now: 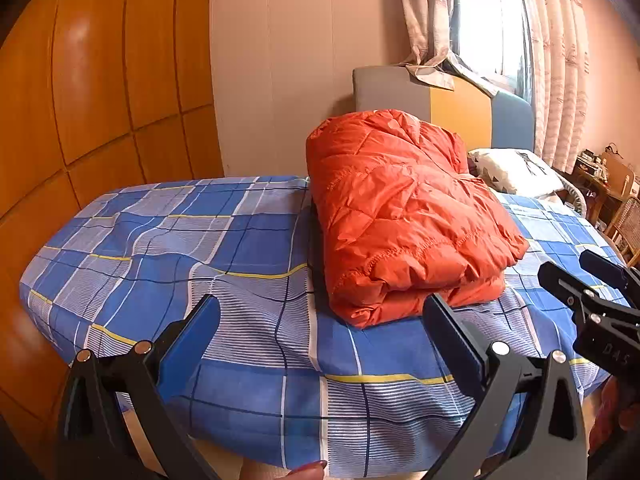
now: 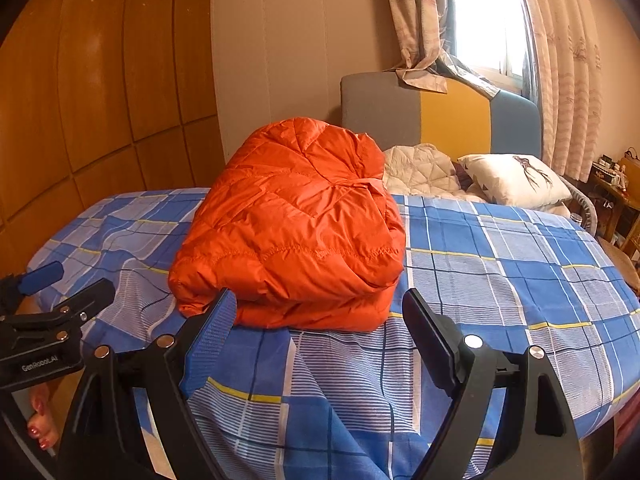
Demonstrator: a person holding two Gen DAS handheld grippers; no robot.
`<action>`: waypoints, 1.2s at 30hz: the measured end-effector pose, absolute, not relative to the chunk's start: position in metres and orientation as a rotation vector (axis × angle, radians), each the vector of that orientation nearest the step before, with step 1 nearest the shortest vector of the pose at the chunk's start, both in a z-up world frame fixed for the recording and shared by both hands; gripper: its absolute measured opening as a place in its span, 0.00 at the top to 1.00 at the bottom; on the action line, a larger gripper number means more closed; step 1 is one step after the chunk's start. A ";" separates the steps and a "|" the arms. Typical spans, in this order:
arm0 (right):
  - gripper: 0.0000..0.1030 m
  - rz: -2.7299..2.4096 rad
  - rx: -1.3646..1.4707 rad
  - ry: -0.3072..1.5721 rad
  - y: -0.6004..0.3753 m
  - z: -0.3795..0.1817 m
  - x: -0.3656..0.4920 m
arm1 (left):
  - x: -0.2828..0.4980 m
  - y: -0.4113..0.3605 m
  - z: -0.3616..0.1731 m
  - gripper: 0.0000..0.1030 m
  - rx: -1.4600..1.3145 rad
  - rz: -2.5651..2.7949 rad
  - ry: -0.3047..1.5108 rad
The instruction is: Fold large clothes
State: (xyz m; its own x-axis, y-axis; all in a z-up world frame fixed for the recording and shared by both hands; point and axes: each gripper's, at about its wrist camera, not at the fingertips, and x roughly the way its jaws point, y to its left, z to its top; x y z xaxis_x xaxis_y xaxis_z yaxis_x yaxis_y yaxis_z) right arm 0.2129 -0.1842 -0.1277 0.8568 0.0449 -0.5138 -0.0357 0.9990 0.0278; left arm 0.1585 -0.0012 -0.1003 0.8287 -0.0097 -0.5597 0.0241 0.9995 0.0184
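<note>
Orange puffer jacket is sitting on the bed folded into a fat bundle w/ at least 2 layers stacked, right in front of both tongs. From the right tongs it's dead ahead and a bit left, the near folded edge just past the tips. From the left tongs the jacket is ahead and to the right. Both sets are spread wide w/ nothing in them, not touching the fabric afaict.

Looks basically done imo, or 1 more fold to go, can't tell which.

What could go wrong: puffy slick shell, so the top layer could spring open or slide off the lower one if it gets nudged or grabbed by only 1 layer. Pinching just the near edge would prob drag the whole bundle over the checked sheet and bunch that up too. Top of the bundle also looks lumpy, so pressing unevenly could tip it toward the right tongs' side.

Farther back: pillow, white quilt, headboard, curtains, wood wardrobe off to the left.
</note>
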 end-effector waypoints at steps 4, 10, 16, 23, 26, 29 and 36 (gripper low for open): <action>0.18 0.046 0.018 0.551 -0.183 -0.129 0.214 | 0.158 -0.002 -0.101 0.02 0.027 -0.023 0.597; 0.18 0.043 0.010 0.550 -0.182 -0.129 0.214 | 0.159 -0.002 -0.101 0.02 0.023 -0.027 0.601; 0.18 0.049 0.017 0.560 -0.183 -0.130 0.214 | 0.159 -0.001 -0.101 0.02 0.019 -0.024 0.604; 0.18 0.051 0.014 0.555 -0.184 -0.129 0.212 | 0.159 -0.002 -0.101 0.02 0.021 -0.029 0.604; 0.18 0.050 0.014 0.558 -0.184 -0.129 0.212 | 0.159 -0.003 -0.101 0.02 0.027 -0.030 0.601; 0.18 0.050 0.015 0.565 -0.186 -0.130 0.212 | 0.159 -0.003 -0.101 0.02 0.026 -0.032 0.602; 0.18 0.052 0.016 0.571 -0.187 -0.132 0.213 | 0.159 -0.003 -0.102 0.02 0.021 -0.027 0.605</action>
State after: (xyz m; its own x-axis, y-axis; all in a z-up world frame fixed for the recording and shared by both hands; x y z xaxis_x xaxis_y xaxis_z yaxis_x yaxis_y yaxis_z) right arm 0.2129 -0.1868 -0.1316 0.8399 0.0542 -0.5400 -0.0451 0.9985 0.0301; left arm 0.1592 -0.0032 -0.1018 0.8221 -0.0194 -0.5691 0.0317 0.9994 0.0117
